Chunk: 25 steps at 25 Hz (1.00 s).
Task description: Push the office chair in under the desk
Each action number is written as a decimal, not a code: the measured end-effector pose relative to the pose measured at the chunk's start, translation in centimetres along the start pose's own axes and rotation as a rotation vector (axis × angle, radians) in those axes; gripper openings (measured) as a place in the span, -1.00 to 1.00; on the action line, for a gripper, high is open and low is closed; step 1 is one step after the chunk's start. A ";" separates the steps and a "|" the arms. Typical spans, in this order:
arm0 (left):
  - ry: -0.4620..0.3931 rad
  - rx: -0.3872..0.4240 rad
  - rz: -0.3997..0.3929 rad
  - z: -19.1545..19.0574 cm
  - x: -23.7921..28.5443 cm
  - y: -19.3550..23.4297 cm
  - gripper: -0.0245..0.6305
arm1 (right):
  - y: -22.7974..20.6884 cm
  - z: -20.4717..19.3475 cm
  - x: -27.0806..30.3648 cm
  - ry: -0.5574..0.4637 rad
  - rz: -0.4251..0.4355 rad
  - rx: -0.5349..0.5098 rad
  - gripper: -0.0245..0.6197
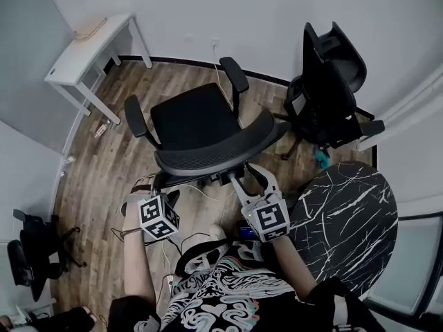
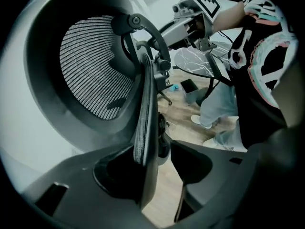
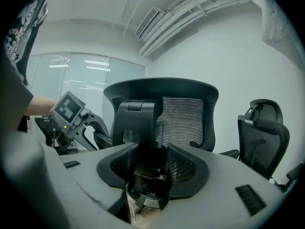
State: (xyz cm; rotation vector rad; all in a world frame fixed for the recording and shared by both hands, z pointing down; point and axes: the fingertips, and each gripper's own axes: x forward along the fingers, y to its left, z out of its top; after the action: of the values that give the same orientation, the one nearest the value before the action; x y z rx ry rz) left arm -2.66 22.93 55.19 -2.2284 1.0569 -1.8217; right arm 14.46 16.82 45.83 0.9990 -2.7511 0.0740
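A black mesh office chair (image 1: 197, 126) stands mid-floor with its backrest toward me and its seat facing a white desk (image 1: 90, 47) at the far left wall. My left gripper (image 1: 166, 194) is at the backrest's left lower edge. In the left gripper view the thin backrest edge (image 2: 145, 113) runs between the open jaws of the left gripper (image 2: 162, 151), close to the left jaw, with a gap on the right. My right gripper (image 1: 250, 182) is open behind the backrest. Its own view shows the right gripper (image 3: 152, 161) straddling the chair's back support column (image 3: 138, 128) without pinching it.
A second black chair (image 1: 332, 81) stands at the back right by the wall. A round black marble table (image 1: 346, 213) is close on my right. Cables (image 1: 194, 192) trail on the wood floor under the chair. Another dark chair base (image 1: 31, 251) sits at the left.
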 end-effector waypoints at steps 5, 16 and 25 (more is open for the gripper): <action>0.008 0.029 -0.027 -0.1 0.5 -0.2 -0.21 | 0.1 0.0 0.6 0.024 0.020 -0.002 -0.44; -0.013 0.041 -0.017 -0.1 1.2 0.0 -0.27 | -0.7 0.2 3.1 0.061 0.001 0.002 -0.44; 0.095 0.075 0.101 -1.1 2.6 0.9 -0.48 | -0.7 0.0 4.0 0.048 0.027 0.058 -0.44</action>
State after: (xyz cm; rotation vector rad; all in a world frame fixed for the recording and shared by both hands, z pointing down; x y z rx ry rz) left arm -3.88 21.25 57.24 -2.0264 1.0761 -1.9085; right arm 11.91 13.74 46.64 0.9615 -2.7332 0.1810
